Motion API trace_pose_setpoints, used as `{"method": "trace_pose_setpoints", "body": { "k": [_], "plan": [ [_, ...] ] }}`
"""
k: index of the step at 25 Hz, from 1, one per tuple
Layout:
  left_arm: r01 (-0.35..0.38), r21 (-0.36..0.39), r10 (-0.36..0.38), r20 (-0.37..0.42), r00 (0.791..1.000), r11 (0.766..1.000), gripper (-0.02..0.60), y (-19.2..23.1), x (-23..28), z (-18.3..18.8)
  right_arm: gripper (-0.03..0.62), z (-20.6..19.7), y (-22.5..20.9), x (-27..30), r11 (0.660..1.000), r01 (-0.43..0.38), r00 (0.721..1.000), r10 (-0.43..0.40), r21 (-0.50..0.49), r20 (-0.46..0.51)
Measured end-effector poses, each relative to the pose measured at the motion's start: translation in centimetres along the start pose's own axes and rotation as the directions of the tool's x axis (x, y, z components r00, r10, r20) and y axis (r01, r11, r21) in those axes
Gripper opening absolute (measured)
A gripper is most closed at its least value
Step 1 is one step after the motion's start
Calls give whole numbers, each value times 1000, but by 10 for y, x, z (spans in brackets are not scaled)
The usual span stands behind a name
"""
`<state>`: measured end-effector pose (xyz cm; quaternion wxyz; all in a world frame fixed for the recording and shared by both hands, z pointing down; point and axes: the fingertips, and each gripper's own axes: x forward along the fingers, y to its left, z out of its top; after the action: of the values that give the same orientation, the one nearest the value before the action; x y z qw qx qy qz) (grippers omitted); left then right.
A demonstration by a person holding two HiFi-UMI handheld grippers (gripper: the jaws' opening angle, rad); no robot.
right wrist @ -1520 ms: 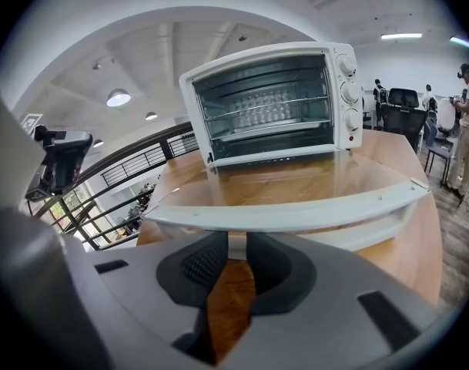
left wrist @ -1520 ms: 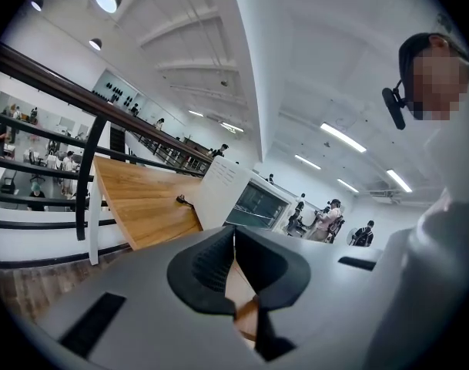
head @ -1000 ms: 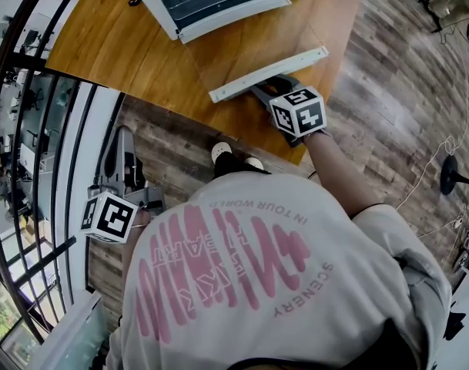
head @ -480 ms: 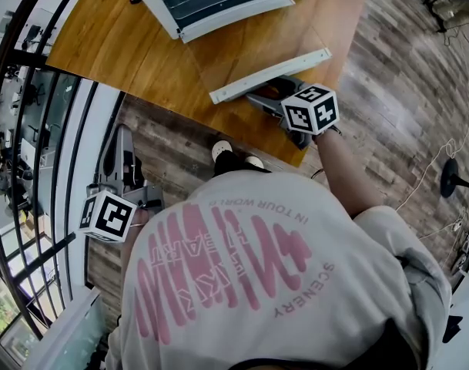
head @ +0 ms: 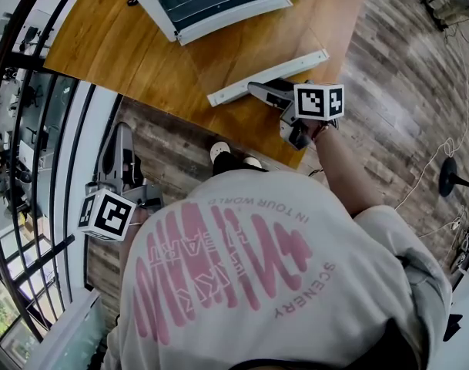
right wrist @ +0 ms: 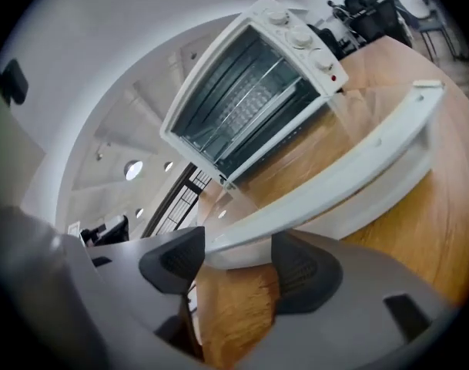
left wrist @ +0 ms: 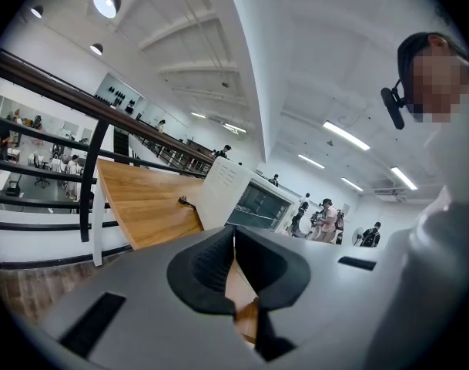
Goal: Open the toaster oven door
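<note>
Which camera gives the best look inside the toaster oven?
The right gripper view: the toaster oven sits large, door down, racks visible. The head view crops it at the top edge; the left gripper view shows it small and distant.

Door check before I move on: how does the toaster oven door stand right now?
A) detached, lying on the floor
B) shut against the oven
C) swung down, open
C: the door is folded down over the table, with its white handle at the edge away from the toaster oven, whose cavity and racks are exposed.
</note>
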<state>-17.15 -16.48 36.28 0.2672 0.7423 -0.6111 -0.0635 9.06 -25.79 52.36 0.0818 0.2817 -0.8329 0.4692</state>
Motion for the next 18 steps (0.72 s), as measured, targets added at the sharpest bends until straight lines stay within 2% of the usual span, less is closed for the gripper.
{"method": "trace_pose_setpoints", "body": {
  "k": [3,6,10,12,14,16,18],
  "plan": [
    [-1,0,1,4,1000,1000,23,1,-1,1,204,3,-8,-3,994,16,1000,-18,107,20],
    [-12,-3,12,3,1000,1000,23,3,-2,2,188,2,-9,-3,980,1,1000,-4,197,17],
    [-18,-6,18,3,1000,1000,23,5,-3,2,165,-2,-10,-3,935,-45,999,34,350,39],
    [-17,-7,17,3,1000,1000,23,5,-4,2,156,-3,-9,-3,919,-66,997,47,388,59],
    [-13,-8,13,7,1000,1000,23,5,-4,2,114,-1,-5,-3,904,-84,995,53,420,86],
    [-11,-10,11,7,1000,1000,23,6,-4,1,78,0,-3,-3,892,-88,993,42,443,114],
    [-12,-12,12,5,1000,1000,23,5,-4,-1,72,0,-3,-4,882,-84,990,23,463,136]
  ]
}}
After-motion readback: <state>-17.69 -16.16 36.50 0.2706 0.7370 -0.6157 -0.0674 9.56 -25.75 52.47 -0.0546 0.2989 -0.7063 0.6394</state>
